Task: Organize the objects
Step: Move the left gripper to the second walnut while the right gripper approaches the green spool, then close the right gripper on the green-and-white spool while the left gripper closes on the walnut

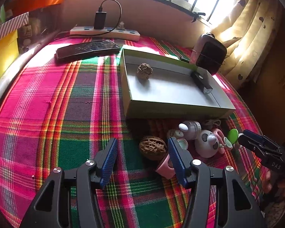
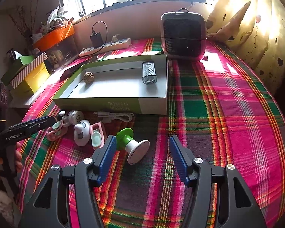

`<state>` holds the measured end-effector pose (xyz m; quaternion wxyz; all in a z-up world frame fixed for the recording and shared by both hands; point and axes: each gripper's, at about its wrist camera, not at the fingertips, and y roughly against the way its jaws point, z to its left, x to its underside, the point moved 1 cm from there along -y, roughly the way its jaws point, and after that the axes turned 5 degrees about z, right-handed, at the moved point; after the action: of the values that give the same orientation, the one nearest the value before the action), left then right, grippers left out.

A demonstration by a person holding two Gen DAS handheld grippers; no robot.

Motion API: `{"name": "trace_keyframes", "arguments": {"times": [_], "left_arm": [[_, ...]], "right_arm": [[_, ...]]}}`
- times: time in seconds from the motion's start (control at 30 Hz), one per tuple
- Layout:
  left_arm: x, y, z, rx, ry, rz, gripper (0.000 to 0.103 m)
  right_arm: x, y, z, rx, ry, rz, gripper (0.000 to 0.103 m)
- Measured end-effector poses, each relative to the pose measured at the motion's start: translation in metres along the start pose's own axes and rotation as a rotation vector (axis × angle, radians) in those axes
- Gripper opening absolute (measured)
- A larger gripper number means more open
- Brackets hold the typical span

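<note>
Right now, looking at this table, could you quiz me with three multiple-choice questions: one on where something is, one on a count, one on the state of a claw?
1. Where does the small grey light lie?
A. on the power strip
B. inside the open box
C. under the curtain

2. How many things lie in the box?
A. two
B. four
C. none

3. How is the right claw?
A. shut on the phone
B. shut on a cable
C. open, gripping nothing

Answers:
1. B, it rests on the box floor near the far right corner.
2. A, only the light and a wrinkled walnut are there.
3. C, its blue pads stand apart over bare cloth, beside the green and white spool.
</note>
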<state>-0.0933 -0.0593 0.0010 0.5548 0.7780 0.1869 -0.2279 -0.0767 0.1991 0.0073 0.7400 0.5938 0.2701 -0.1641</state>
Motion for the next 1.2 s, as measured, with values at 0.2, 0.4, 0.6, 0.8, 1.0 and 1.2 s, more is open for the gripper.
{"name": "trace_keyframes", "arguments": {"times": [0.2,0.4,0.6,0.8,1.0,1.2], "left_arm": [[0.001,0.000,-0.001,-0.053,-0.032,-0.003,0.054],[0.001,0.000,0.001,-0.089,-0.038,-0.008,0.054],[-0.003,-0.004,-0.001,-0.099,-0.045,-0.003,0.054],[-0.006,-0.008,-0.007,-0.141,-0.078,0.004,0.053],[-0.004,-0.008,-0.009,-0.170,-0.078,-0.003,0.049],[-0.004,-0.007,-0.008,-0.168,-0.076,-0.004,0.049]], "right_arm": [[0.001,-0.003,-0.002,0.009,-0.005,0.014,0.059],[0.001,-0.004,0.000,0.020,-0.001,0.020,0.059],[0.002,-0.007,0.001,0.021,-0.005,0.030,0.059],[0.004,-0.010,0.002,0.038,-0.007,0.038,0.059],[0.002,-0.010,0.007,0.035,-0.015,0.035,0.059],[0.000,-0.015,0.017,0.039,0.013,0.047,0.059]]}}
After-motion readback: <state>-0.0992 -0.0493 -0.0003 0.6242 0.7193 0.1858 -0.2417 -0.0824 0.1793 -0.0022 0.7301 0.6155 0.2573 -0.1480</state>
